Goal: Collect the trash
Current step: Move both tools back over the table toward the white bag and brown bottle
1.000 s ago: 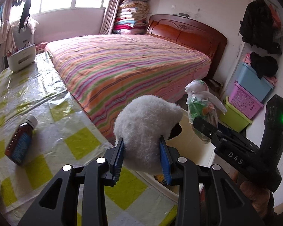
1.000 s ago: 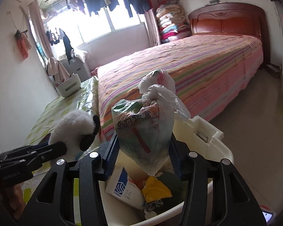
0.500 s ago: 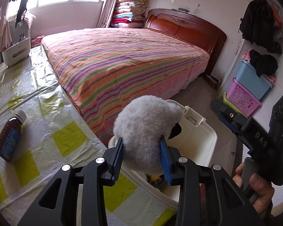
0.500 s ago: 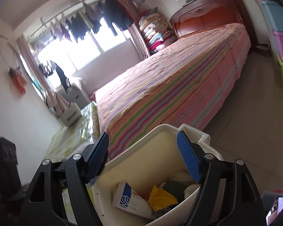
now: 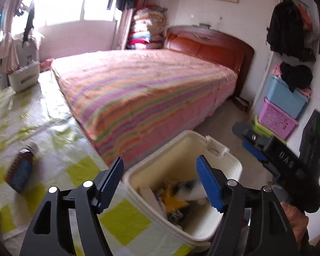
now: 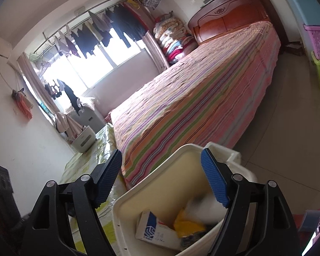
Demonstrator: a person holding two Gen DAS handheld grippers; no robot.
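Trash bin [image 5: 221, 162] sits below the opening, empty left tongs [image 5: 160, 181].

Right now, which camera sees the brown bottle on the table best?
The left wrist view. The brown bottle lies on its side there on the checked tablecloth, white cap visible, though a bit blurred. The right wrist view doesn't show the bottle at all.
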